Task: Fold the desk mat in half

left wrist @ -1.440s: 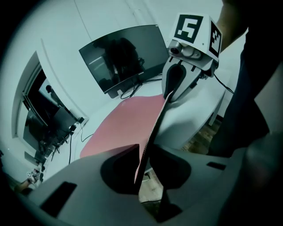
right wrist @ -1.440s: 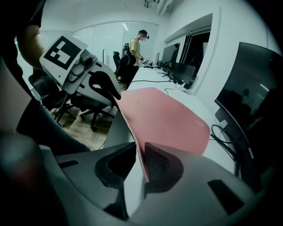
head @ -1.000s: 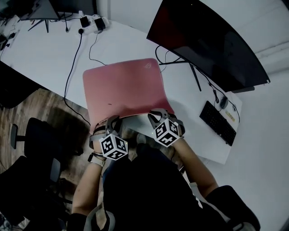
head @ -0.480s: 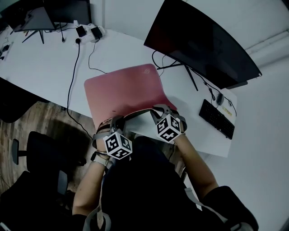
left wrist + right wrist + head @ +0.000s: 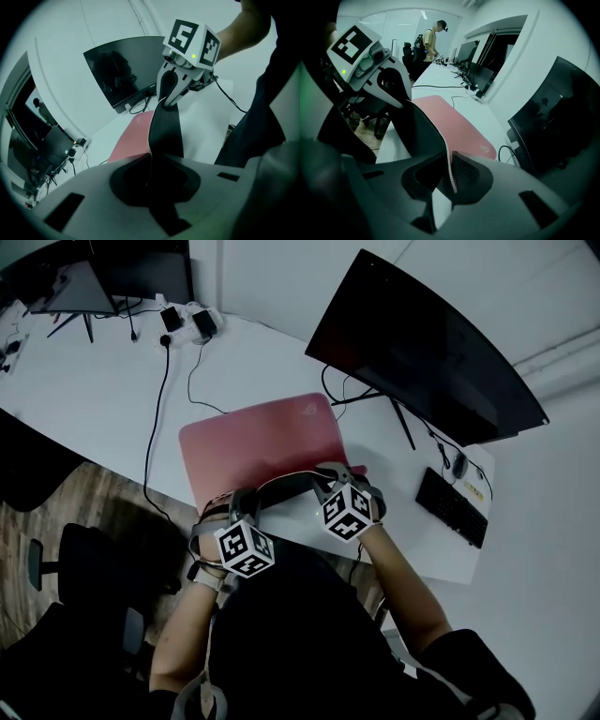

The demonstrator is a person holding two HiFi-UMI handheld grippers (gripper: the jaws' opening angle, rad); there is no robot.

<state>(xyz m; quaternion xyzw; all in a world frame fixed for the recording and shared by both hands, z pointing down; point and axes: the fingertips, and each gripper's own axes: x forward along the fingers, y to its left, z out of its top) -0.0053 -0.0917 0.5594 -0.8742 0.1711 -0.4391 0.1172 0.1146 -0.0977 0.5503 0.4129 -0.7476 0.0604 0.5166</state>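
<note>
The pink desk mat (image 5: 253,439) lies on the white desk (image 5: 94,381) in front of the monitor. Its near edge is raised off the desk, and the black underside (image 5: 166,126) shows as a dark band between the grippers. My left gripper (image 5: 246,500) pinches the mat's near left corner, with the stitched edge (image 5: 150,161) running between its jaws. My right gripper (image 5: 328,476) pinches the near right corner, and the mat's edge (image 5: 450,168) stands against its ribbed pad. In the right gripper view the pink top (image 5: 457,123) stretches away toward the monitor.
A large dark monitor (image 5: 427,343) stands behind the mat on thin legs. A keyboard (image 5: 453,505) and a mouse (image 5: 458,463) lie at the right. Cables (image 5: 150,409) and power plugs (image 5: 192,320) sit at the back left. Office chairs (image 5: 66,568) stand left; a person (image 5: 431,40) stands far off.
Both grippers have lifted the mat's near edge off the desk and carried it slightly away from the body. The black underside now shows between them.
</note>
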